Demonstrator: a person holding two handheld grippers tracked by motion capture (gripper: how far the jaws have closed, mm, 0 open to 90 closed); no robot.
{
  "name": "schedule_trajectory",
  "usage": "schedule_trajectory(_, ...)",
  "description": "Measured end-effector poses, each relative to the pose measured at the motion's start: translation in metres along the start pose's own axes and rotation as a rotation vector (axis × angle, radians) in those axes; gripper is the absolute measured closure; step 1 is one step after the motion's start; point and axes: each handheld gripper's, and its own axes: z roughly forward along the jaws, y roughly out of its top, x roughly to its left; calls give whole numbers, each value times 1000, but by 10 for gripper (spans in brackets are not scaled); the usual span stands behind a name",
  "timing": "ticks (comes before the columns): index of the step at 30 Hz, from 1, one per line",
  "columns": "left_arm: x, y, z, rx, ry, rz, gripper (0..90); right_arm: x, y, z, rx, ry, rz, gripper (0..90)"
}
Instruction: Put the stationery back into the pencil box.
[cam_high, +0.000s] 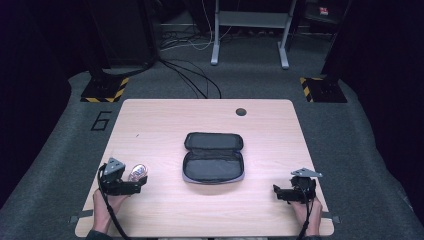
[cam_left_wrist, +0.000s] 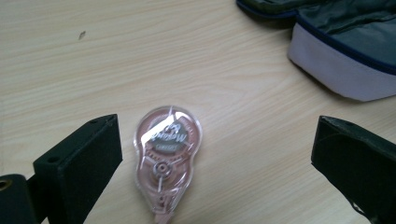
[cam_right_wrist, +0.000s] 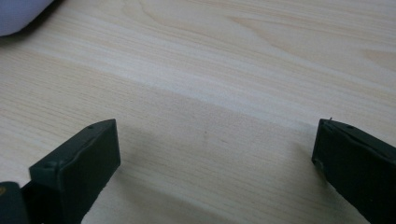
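Now both tongs apart, gripping nothing; correction tape (cam_left_wrist: 167, 156) between left tongs (cam_left_wrist: 212, 163), table edge near.

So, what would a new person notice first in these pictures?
Probably the open dark pouch, lying unzipped in the middle of the wooden table. Next, the clear pink correction-tape dispenser near the table's left front, lying between the wide-open jaws of the left claw and untouched. The right claw, also open, is over bare wood at the right front.
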Motion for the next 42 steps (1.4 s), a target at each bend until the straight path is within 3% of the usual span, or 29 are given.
schedule_trajectory(8,14,-20,10,21,18,-7,68,1,-1,4,-18,-17,-23,0)
schedule_trajectory(14,24,-24,19,37,7,-23,112,1,-1,3,-20,-18,-26,0)
schedule_trajectory(15,25,-24,22,36,5,-13,163,1,-1,3,-21,-16,-27,1)
schedule_trajectory(19,24,-23,28,22,17,6,278,2,-1,4,-23,-18,-23,2)
schedule_trajectory(20,24,-22,28,41,12,12,299,2,-1,4,-23,-18,-23,2)
schedule_trajectory(23,23,-22,31,31,17,7,321,2,-1,4,-23,-18,-22,2)
schedule_trajectory(28,24,-23,35,66,35,4,399,2,-1,4,-25,-18,-21,2)
schedule_trajectory(33,22,-27,36,48,55,3,478,2,-1,4,-26,-20,-26,0)
schedule_trajectory(35,22,-29,36,21,68,10,489,2,-1,4,-25,-22,-21,0)
schedule_trajectory(42,22,-29,35,25,69,18,498,1,-2,4,-24,-15,-30,0)
